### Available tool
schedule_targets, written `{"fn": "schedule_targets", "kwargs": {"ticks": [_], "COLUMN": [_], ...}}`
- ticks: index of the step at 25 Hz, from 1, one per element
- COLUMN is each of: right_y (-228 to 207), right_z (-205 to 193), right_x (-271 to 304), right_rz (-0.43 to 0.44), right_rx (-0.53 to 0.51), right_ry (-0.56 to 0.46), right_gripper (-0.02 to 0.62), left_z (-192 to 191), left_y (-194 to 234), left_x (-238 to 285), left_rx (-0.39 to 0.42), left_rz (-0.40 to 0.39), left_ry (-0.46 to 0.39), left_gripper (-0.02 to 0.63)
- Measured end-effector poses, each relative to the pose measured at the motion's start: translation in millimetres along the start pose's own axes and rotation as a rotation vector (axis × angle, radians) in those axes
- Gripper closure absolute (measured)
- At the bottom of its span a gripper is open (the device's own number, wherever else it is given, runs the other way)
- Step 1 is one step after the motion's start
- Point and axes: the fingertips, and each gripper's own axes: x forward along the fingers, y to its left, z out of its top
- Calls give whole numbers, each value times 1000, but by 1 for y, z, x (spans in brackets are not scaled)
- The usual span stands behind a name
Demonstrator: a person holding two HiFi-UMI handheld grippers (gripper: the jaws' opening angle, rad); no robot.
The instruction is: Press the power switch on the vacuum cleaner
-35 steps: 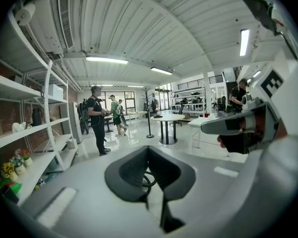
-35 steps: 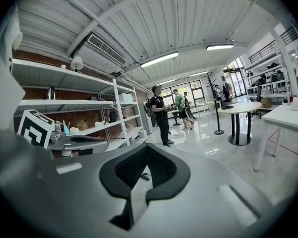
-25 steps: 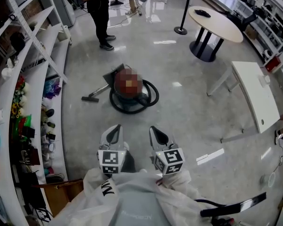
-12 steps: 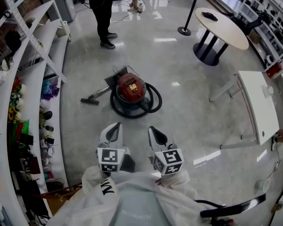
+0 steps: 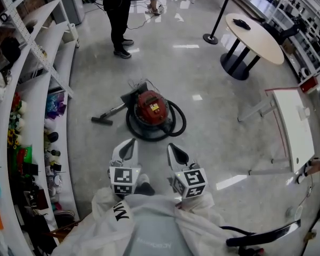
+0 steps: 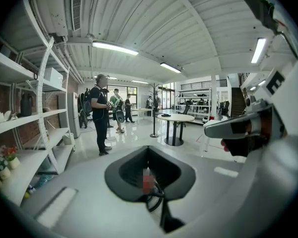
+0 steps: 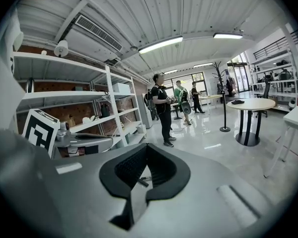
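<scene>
The red vacuum cleaner point(image 5: 151, 108) sits on the shiny grey floor, with its black hose point(image 5: 173, 122) coiled round it. Its tube runs left to a floor nozzle point(image 5: 101, 120). Both grippers are held low in front of the person's body, short of the vacuum and apart from it. My left gripper point(image 5: 127, 150) and my right gripper point(image 5: 177, 154) point toward it, jaws together and holding nothing. In the left gripper view a bit of hose point(image 6: 155, 202) shows through the gap at the left gripper point(image 6: 148, 150). In the right gripper view the right gripper point(image 7: 145, 150) frames a bit of floor.
White shelves point(image 5: 37, 84) with small items line the left side. A person point(image 5: 116, 15) stands beyond the vacuum, others further back. A round table point(image 5: 254, 30) and a stanchion point(image 5: 212, 36) stand at the far right, a white table point(image 5: 296, 129) at right.
The vacuum has slid lower in the head view, nearer the grippers, as the person moves toward it. Both grippers hold the same pose.
</scene>
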Motion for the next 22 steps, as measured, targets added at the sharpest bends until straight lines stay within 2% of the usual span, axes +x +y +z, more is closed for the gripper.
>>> {"fn": "schedule_targets", "kwargs": {"ticks": [11,22], "right_y": [-6,-16], "right_z": [21,24], "right_x": [36,27], "right_rz": [-57,-120], "right_rx": [-7,-9], "right_ry": [-15,-3], "right_gripper": [595,595], "left_z": [12,12], "left_y": [36,42], "left_x": [27,32], "left_rx": [-7,-26], "left_rz": [-29,-41], "left_ry": [-28,-39], "left_gripper": [606,606]}}
